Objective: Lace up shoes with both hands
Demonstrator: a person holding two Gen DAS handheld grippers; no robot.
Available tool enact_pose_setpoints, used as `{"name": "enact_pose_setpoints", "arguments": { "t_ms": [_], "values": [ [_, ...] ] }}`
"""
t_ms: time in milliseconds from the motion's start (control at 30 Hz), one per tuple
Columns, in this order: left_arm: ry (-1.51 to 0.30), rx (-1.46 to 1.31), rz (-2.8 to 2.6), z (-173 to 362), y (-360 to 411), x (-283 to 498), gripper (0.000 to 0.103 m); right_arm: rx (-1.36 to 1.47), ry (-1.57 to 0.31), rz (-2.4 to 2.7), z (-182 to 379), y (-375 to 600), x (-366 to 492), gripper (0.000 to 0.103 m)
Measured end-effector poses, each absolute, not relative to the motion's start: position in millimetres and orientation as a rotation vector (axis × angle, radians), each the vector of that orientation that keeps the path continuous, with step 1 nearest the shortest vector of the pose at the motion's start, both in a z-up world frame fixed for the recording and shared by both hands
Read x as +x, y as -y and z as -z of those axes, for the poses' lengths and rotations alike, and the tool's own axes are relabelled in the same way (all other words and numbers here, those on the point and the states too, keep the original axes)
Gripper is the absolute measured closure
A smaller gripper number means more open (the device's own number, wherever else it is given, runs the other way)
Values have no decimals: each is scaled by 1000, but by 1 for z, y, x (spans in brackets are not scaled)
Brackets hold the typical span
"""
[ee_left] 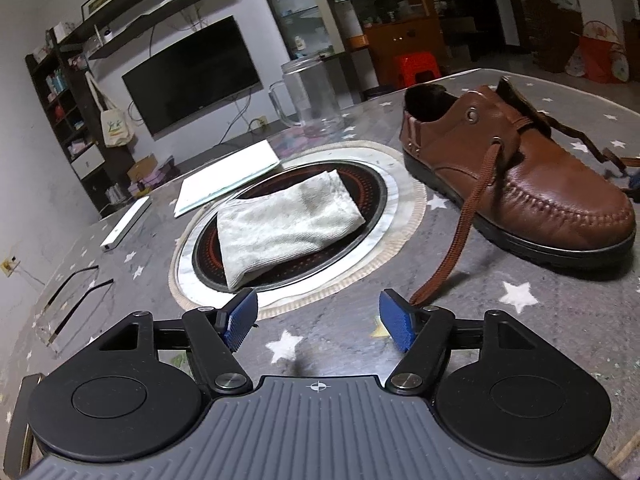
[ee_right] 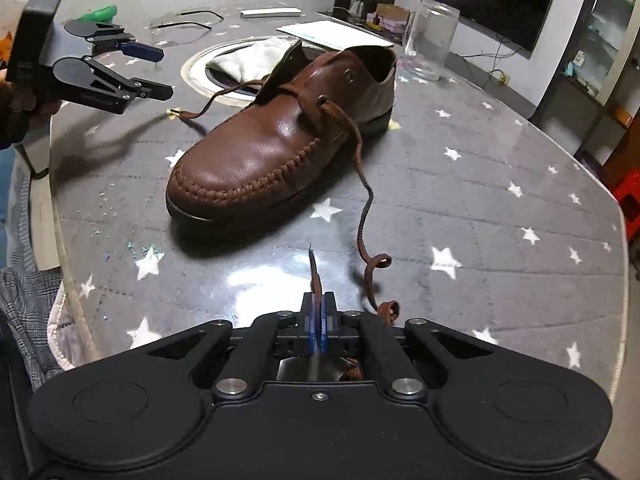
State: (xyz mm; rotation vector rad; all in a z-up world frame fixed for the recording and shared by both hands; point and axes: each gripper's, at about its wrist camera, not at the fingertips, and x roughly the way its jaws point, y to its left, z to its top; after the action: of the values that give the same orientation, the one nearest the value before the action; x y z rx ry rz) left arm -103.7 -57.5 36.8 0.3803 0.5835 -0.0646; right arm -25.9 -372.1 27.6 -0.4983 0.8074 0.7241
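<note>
Here your right gripper (ee_right: 319, 312) pinches the brown lace (ee_right: 362, 184) of the shoe (ee_right: 272, 144); your left gripper (ee_left: 318, 320) gapes wide, holding nothing. Far off, the glass jar (ee_right: 430, 40) looks empty.

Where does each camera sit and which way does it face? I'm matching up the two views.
Left wrist: on the open left gripper, looking down across the table past a cloth to the shoe at right; only its own fingers show.
Right wrist: on the right gripper, shut on the lace end, facing the shoe's toe; the left gripper and a hand show at left.
Shared: shoe, lace, cloth, jar, TV.
</note>
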Motion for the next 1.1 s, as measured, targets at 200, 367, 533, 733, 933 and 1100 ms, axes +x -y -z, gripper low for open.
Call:
{"name": "enact_pose_setpoints", "arguments": {
  "t_ms": [200,367,533,733,933,1100],
  "values": [
    [-584,351,92,-43,59,-103,33,-439,-814,-719,-26,376,-21,93],
    [-563,276,185,-62,72,-95,33,-400,-820,-727,-27,376,-22,100],
    [-539,202,280,-84,88,-83,33,-449,-722,-740,-45,365,-30,101],
    [-552,142,398,-108,115,-57,33,-492,-633,-754,-67,353,-29,101],
    [-597,156,414,-109,138,-25,33,-517,-586,-777,-76,338,-22,101],
    [-614,126,408,-106,137,-12,37,-532,-559,-790,-78,332,-21,101]
  ]
}}
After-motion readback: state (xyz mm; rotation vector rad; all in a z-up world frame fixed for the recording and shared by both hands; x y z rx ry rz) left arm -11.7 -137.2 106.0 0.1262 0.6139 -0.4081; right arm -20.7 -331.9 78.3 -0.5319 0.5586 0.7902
